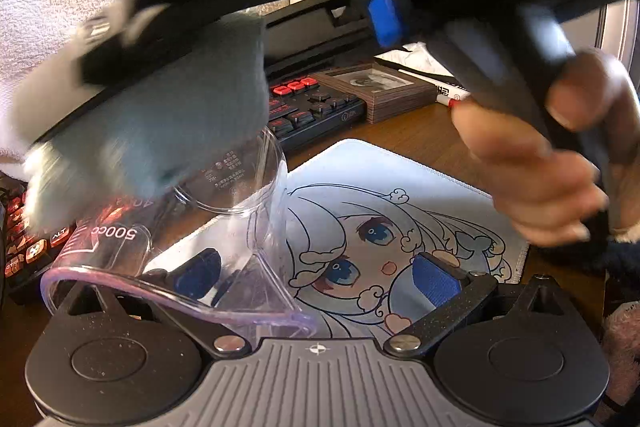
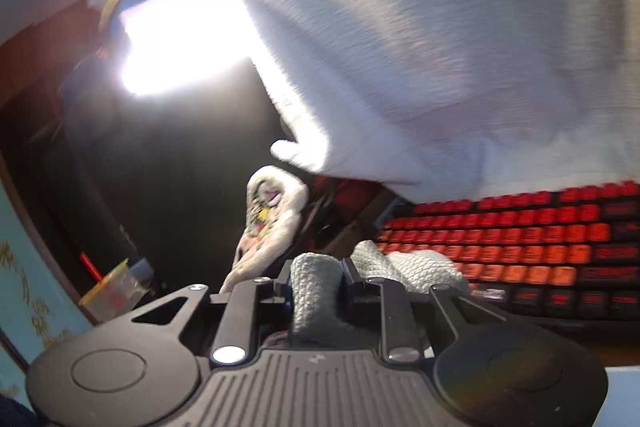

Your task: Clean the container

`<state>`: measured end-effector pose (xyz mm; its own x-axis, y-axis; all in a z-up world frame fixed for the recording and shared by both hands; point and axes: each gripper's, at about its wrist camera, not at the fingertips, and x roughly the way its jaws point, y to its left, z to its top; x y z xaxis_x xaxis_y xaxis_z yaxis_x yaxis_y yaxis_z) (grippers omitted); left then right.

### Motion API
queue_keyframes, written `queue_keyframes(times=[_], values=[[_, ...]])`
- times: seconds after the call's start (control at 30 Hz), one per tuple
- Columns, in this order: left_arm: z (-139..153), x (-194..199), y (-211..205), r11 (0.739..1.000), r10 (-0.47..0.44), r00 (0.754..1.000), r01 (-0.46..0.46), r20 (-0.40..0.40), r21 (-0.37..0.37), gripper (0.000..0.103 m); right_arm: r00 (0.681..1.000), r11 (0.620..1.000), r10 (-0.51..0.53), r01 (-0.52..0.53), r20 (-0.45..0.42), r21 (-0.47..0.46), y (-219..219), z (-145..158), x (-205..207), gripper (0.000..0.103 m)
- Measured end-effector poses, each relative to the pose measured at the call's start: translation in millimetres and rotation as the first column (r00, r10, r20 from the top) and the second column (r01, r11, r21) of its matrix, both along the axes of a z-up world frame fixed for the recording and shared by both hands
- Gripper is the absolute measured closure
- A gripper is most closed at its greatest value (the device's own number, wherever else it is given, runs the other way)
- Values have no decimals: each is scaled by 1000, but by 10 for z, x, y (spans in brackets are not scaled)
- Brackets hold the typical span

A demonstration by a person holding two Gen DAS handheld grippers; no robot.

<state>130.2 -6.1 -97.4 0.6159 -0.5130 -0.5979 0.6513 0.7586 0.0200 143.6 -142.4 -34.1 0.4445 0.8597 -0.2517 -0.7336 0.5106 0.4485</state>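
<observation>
The clear measuring cup (image 1: 208, 227), marked 500cc, hangs tilted above the worktop (image 1: 420, 131) between the left gripper's (image 1: 316, 275) blue-padded fingers (image 1: 434, 281); whether they clench it cannot be told. A grey-green cloth (image 1: 160, 115) pokes into its mouth from above, blurred. The right gripper (image 2: 318, 291) has its fingers clenched on that cloth (image 2: 316, 287). A hand (image 1: 552, 163) grips the right tool's handle. Below lie an anime mouse pad (image 1: 400, 195) and a red-keyed keyboard (image 2: 520, 239). A white sleeve (image 2: 440, 47) crosses above.
</observation>
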Motion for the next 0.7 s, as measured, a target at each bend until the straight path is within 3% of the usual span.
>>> queue_keyframes(times=[0.2, 0.43, 0.53, 0.7], values=[[-43, 188, 11, 1000, -2, 1000, 2, 0, 0, 0, 997, 997, 81, -81, -7, 18, -34, -40, -133, 83], [-53, 195, -14, 1000, -3, 1000, 3, 0, -1, 0, 999, 999, -8, 9, -38, 37, -324, -21, 30, 85], [-39, 176, -8, 1000, -3, 1000, 3, 0, -1, 0, 998, 999, -9, 12, -57, 47, -255, -15, 95, 83], [-97, 220, -3, 1000, -3, 1000, 3, -1, -2, 0, 999, 999, 44, -44, -16, 9, -58, 7, 28, 83]])
